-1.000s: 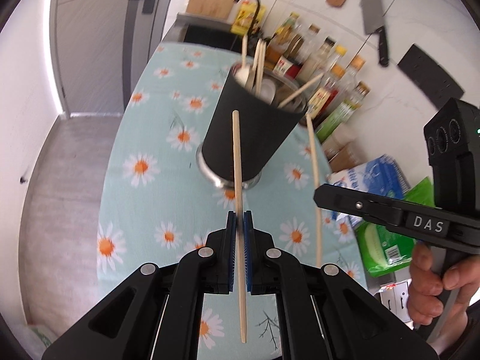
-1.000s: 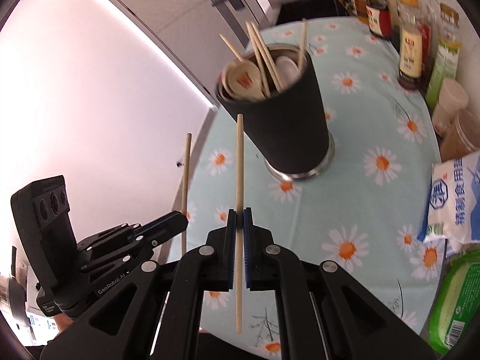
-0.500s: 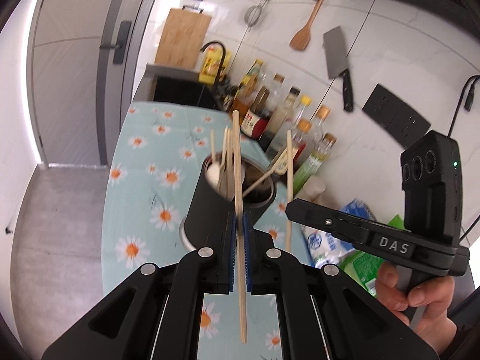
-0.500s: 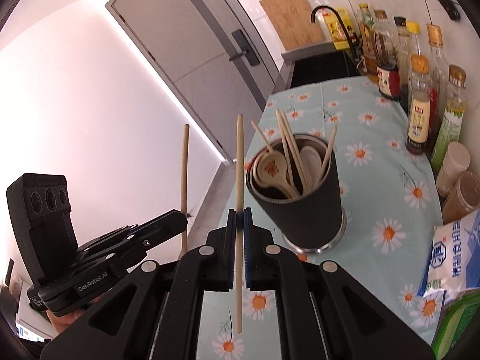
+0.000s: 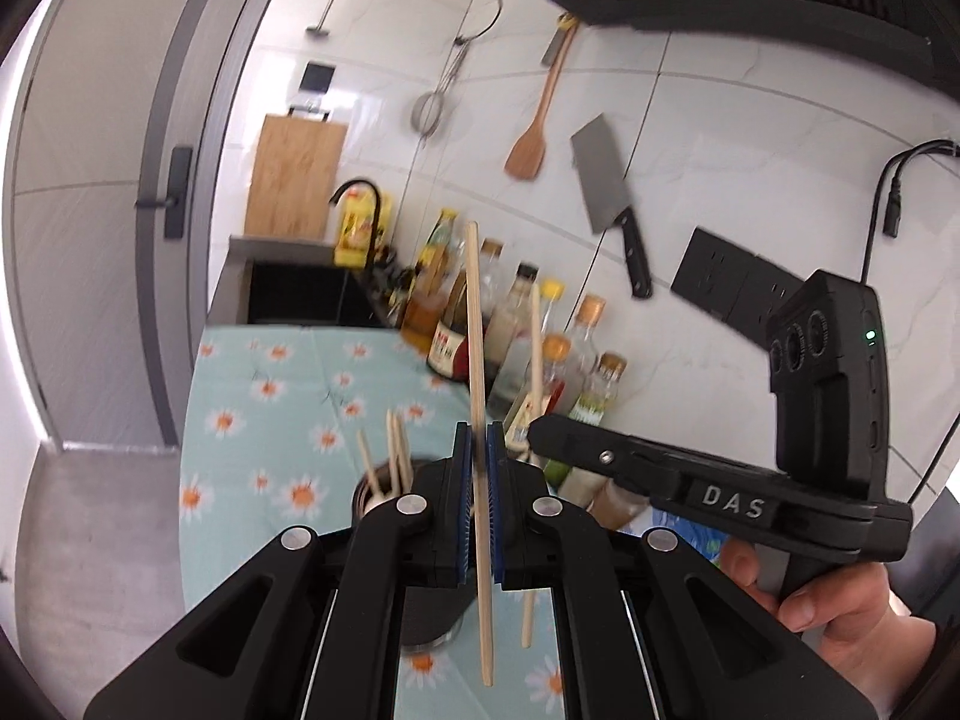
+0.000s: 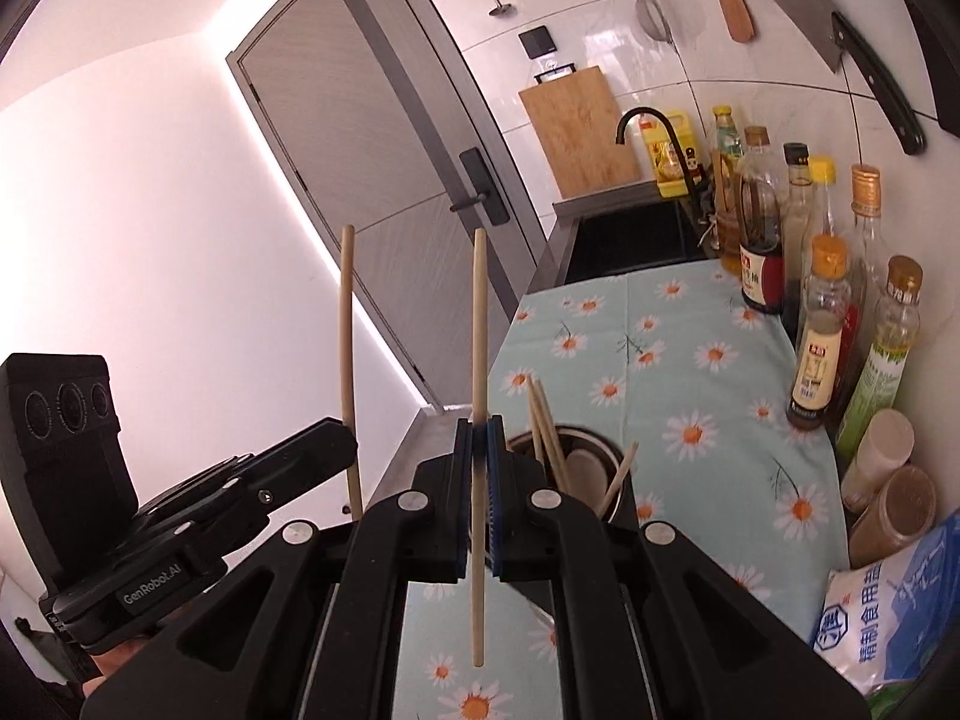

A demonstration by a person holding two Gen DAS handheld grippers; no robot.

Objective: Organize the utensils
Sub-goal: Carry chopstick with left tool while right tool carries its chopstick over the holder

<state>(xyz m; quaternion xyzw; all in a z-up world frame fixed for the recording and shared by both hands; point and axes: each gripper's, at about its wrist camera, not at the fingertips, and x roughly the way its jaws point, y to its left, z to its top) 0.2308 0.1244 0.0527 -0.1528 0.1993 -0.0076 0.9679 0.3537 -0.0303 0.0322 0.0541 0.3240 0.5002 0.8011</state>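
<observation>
1. The left gripper (image 5: pixel 478 501) clamps one wooden chopstick (image 5: pixel 477 360) upright between its blue pads; its own camera also shows the right gripper (image 5: pixel 540 438) with a second chopstick (image 5: pixel 533 348) and the hand (image 5: pixel 840 606) around that grip.
2. The right wrist view shows the right gripper (image 6: pixel 478 501) pinching its chopstick (image 6: pixel 478 330), the left gripper (image 6: pixel 336 444) beside it, and the utensil holder (image 6: pixel 594 480) with chopsticks and spoons just below the fingers.
3. Condiment bottles (image 6: pixel 822 330) line the wall side of the daisy tablecloth (image 6: pixel 708 396); a salt bag (image 6: pixel 888 600) lies at right.
4. The cloth's left edge drops to floor; its middle is bare.
</observation>
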